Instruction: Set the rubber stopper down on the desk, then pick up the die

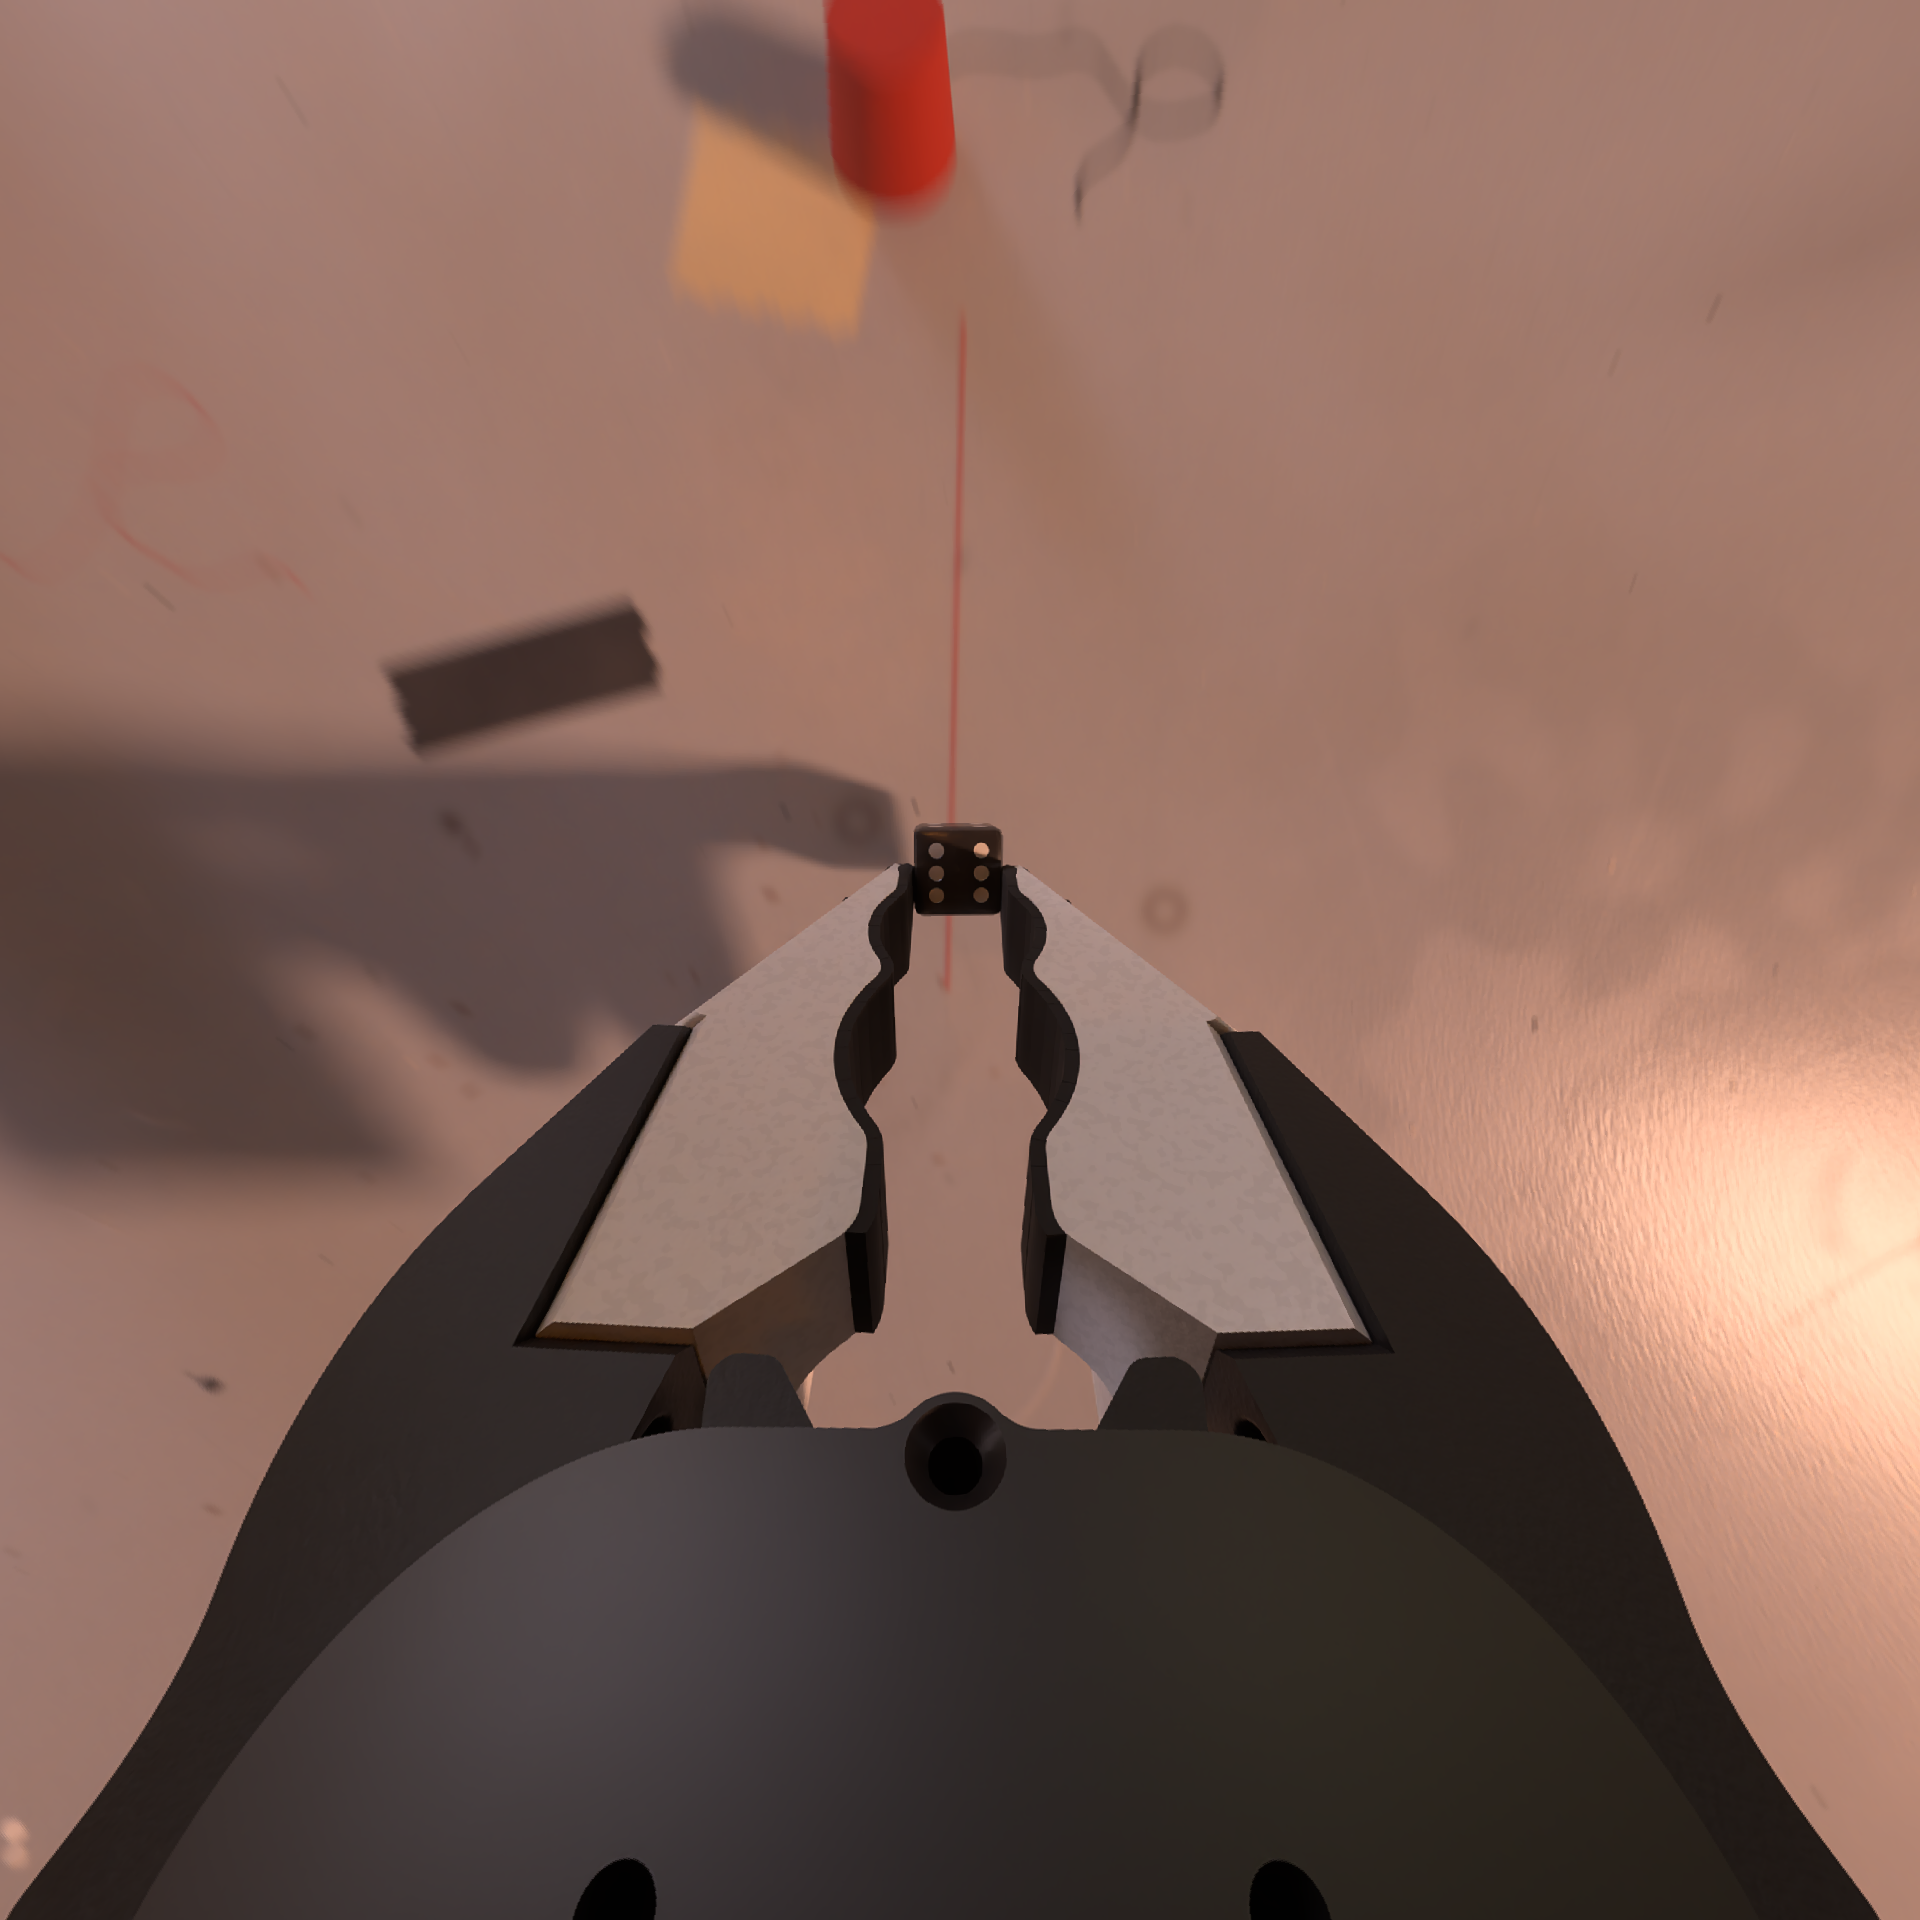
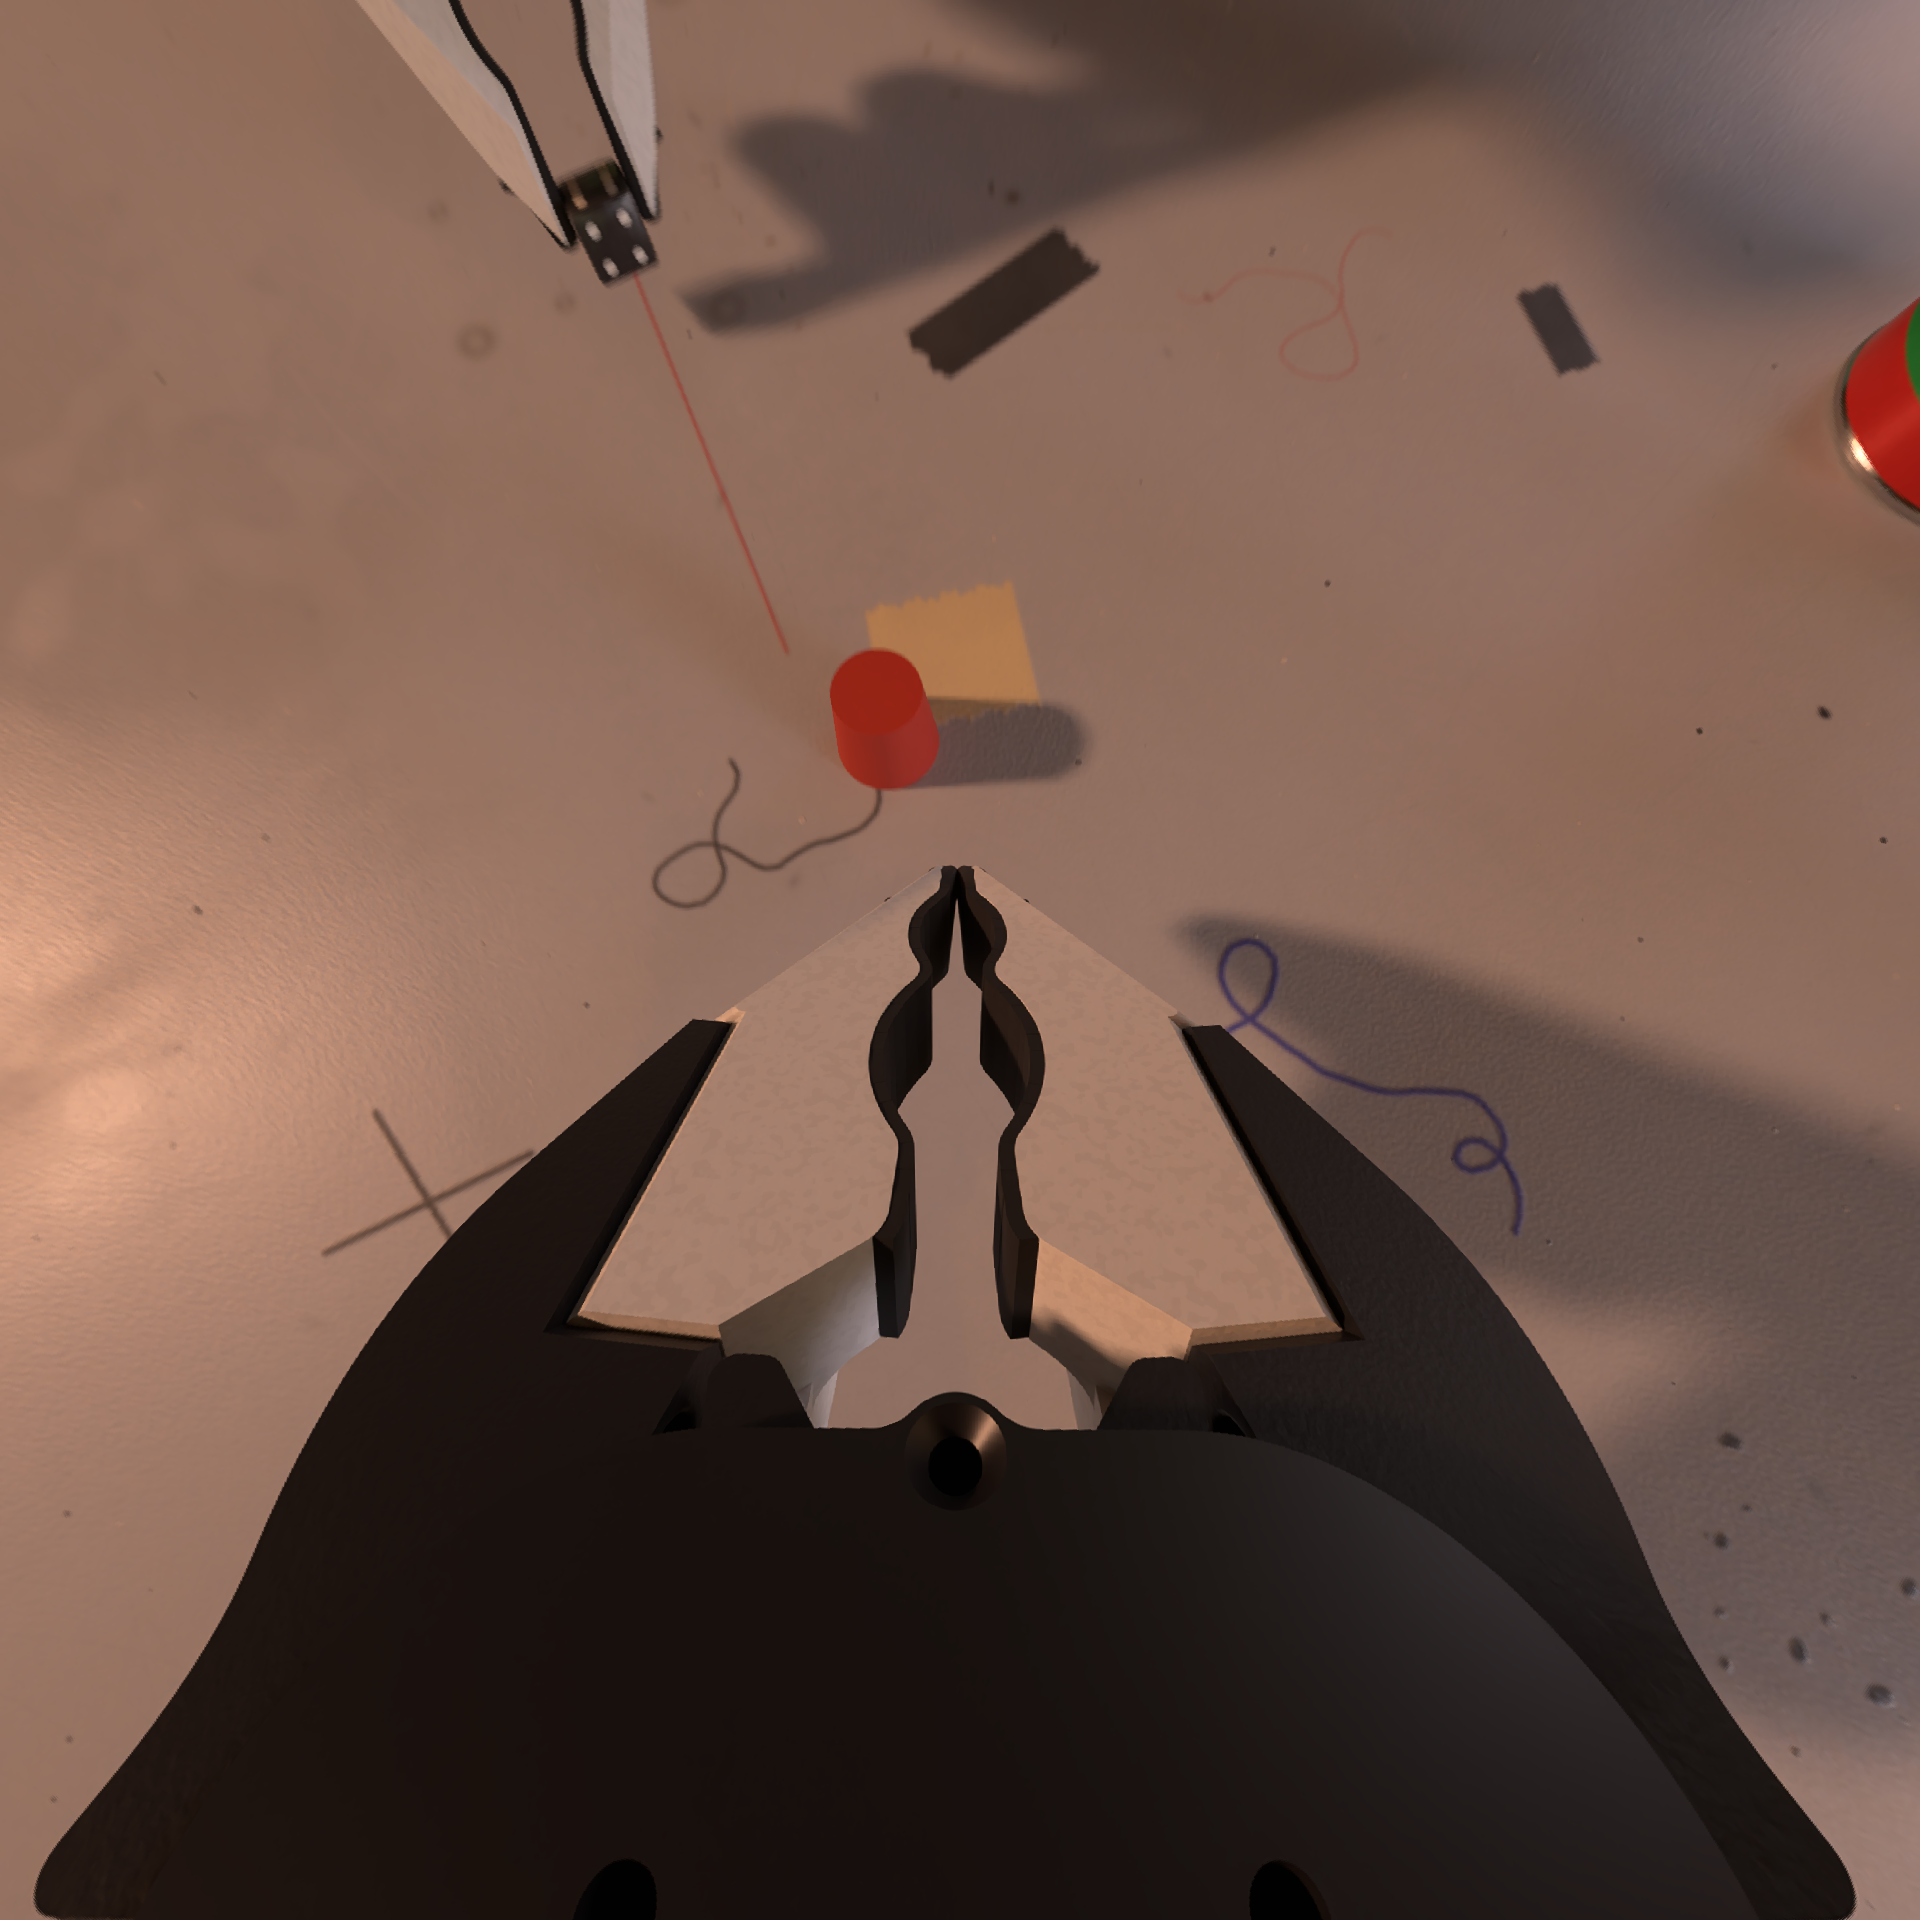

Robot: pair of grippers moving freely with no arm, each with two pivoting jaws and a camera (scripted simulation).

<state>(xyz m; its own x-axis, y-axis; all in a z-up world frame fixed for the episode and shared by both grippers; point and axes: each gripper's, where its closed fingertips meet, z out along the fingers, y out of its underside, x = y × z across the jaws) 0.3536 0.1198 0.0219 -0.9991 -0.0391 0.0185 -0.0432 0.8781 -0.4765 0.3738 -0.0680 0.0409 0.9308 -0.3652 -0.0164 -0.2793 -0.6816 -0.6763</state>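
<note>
1. Left tongs (image 1: 957, 883): clamped on the die (image 1: 957, 871) at the fingertips; die black with pale pips, raised clear of the desk (image 1: 1455, 520).
2. Right tongs (image 2: 957, 878): closed together, empty, tips just short of the stopper (image 2: 881, 717).
3. Stopper: red, tapered, standing upright on the desk, touching a yellow note (image 2: 961, 649) behind it.
4. Left tongs, seen from the right wrist (image 2: 608, 223): well beyond the stopper, die (image 2: 615, 241) between the tips.
5. Thin red line (image 2: 712, 468): drawn from below the die toward the stopper.
</note>
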